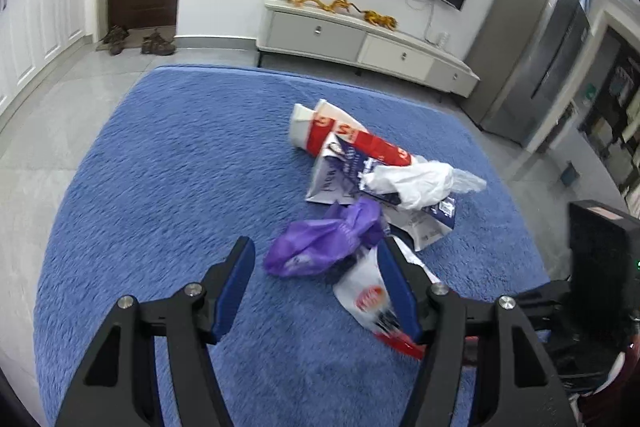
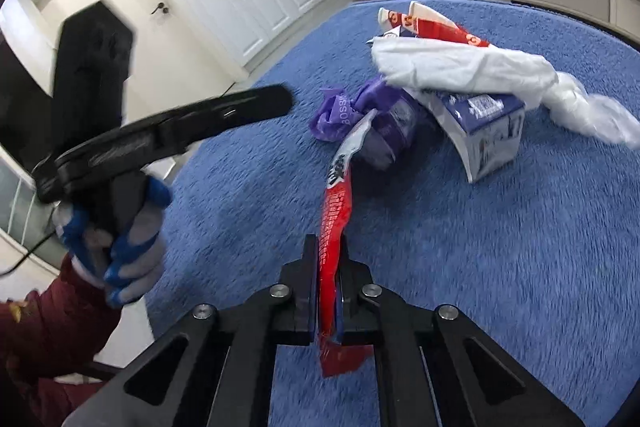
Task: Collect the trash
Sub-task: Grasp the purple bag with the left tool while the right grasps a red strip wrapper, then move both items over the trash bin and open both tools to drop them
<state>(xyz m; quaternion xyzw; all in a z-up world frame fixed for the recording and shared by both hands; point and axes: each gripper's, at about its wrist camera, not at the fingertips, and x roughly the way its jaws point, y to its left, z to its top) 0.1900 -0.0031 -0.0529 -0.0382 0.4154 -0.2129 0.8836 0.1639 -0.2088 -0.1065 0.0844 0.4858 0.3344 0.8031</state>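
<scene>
A pile of litter sits on the blue rug (image 1: 168, 163) in a living room, with the right gripper (image 2: 329, 255) clenched on the near end of a red-and-white snack wrapper (image 2: 338, 195). The wrapper's far end lies against a crumpled purple plastic bag (image 1: 320, 241), which sits just beside the rest of the heap: a blue-and-white carton (image 2: 486, 131), a white plastic bag (image 2: 460, 67) draped over it, and a red-and-white paper bag (image 1: 352, 137) at the far side.

The left gripper (image 1: 318, 263) hangs released above the rug, its jaws spread wide, framing the near edge of the purple bag and gripping nothing.

The hold on the wrapper looks thin: only a narrow strip of slick film sits between the jaws, so a quick pull could likely slide it free. Because the wrapper touches the purple bag, lifting it may well drag that bag along or scatter it across the rug. The white bag rests loosely on the carton and could slip off if the heap is jostled. No bin or sack for the trash shows in either view.
</scene>
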